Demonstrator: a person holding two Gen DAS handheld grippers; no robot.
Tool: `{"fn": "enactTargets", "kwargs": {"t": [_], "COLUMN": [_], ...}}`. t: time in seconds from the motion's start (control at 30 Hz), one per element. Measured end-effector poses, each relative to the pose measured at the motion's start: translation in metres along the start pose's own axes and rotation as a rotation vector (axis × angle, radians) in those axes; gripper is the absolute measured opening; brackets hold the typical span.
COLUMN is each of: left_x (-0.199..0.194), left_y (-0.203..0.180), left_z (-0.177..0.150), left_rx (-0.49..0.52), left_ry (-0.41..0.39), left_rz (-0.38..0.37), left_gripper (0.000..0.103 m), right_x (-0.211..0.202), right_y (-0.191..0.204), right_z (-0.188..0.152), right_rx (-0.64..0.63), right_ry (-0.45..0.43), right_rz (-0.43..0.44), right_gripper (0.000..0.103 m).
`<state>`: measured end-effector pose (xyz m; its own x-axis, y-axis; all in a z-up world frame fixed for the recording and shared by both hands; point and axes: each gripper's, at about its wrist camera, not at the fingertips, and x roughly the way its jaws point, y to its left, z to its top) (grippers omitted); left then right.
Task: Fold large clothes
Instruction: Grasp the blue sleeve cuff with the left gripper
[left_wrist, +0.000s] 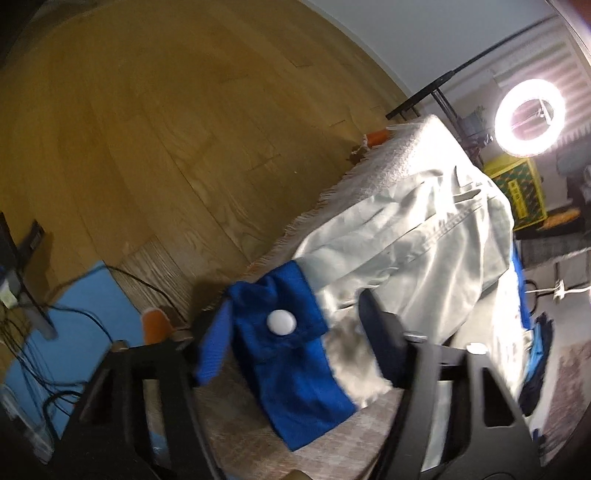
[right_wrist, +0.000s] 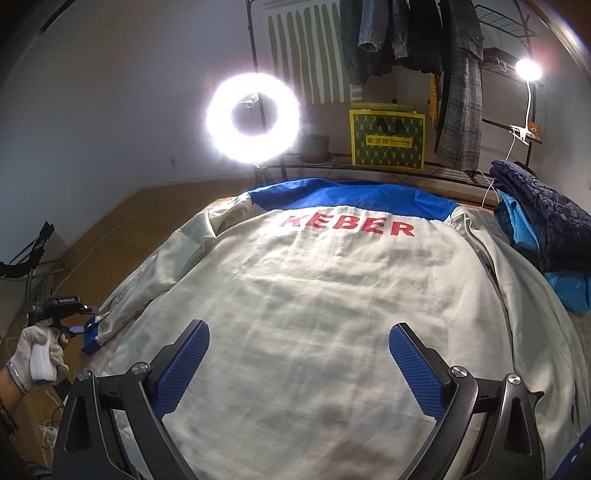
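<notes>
One jacket (right_wrist: 314, 302) lay back-up on the table (left_wrist: 399, 155), collar far from the right gripper (right_wrist: 297, 363), which hovered open above the hem. The blue cuff (left_wrist: 291, 343) of its one outstretched sleeve lay between the left gripper's (left_wrist: 291, 332) two fingers; whether they pinched it I could not tell. That gripper was the nearer.

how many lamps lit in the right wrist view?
2. A ring light on a stand behind the jacket, left of center. A small clip lamp on the rack at upper right. Others may sit outside the frame.
</notes>
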<state>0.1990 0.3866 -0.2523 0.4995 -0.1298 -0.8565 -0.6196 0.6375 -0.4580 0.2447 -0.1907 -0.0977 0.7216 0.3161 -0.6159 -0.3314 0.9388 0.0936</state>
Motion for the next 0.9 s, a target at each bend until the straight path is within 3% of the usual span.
{"fn": "enactTargets", "kwargs": {"t": [0.1, 0.13, 0.33, 0.47, 0.53, 0.57, 0.6, 0.67, 0.8, 0.9], "left_x": [-0.006, -0.010, -0.027, -0.022, -0.019, -0.018, -0.017, -0.015, 0.000, 0.015], "left_y": [0.007, 0.008, -0.006, 0.001, 0.008, 0.012, 0.015, 0.019, 0.027, 0.031], "left_z": [0.001, 0.002, 0.000, 0.002, 0.005, 0.006, 0.007, 0.008, 0.011, 0.009], "left_rx": [-0.016, -0.020, 0.062, 0.009, -0.028, -0.041, -0.052, -0.074, -0.108, -0.146], "left_ry": [-0.015, -0.028, -0.086, -0.060, -0.049, -0.046, -0.047, -0.064, -0.026, 0.012], "left_rz": [-0.004, -0.016, -0.051, -0.081, -0.075, -0.072, -0.070, -0.057, -0.063, -0.107], "left_gripper": [0.020, 0.017, 0.013, 0.013, 0.018, 0.029, 0.049, 0.066, 0.068, 0.068], "right_x": [0.000, 0.000, -0.001, -0.002, -0.003, -0.003, -0.003, -0.004, -0.001, 0.002], "right_y": [0.000, 0.000, 0.003, 0.005, 0.007, 0.008, 0.009, 0.010, 0.012, 0.013], "right_z": [0.000, 0.000, -0.001, -0.002, -0.003, -0.003, -0.003, -0.003, -0.004, -0.004], "right_rx": [-0.004, -0.008, -0.026, -0.033, -0.044, -0.050, -0.056, -0.067, -0.070, -0.074], "right_ry": [-0.002, -0.004, -0.009, -0.011, -0.016, -0.018, -0.021, -0.023, -0.012, -0.004], "right_rz": [-0.002, -0.005, -0.013, -0.013, -0.016, -0.019, -0.021, -0.025, -0.020, -0.019], "right_gripper": [0.099, 0.099, 0.099, 0.099, 0.099, 0.099, 0.099, 0.099, 0.099, 0.099]}}
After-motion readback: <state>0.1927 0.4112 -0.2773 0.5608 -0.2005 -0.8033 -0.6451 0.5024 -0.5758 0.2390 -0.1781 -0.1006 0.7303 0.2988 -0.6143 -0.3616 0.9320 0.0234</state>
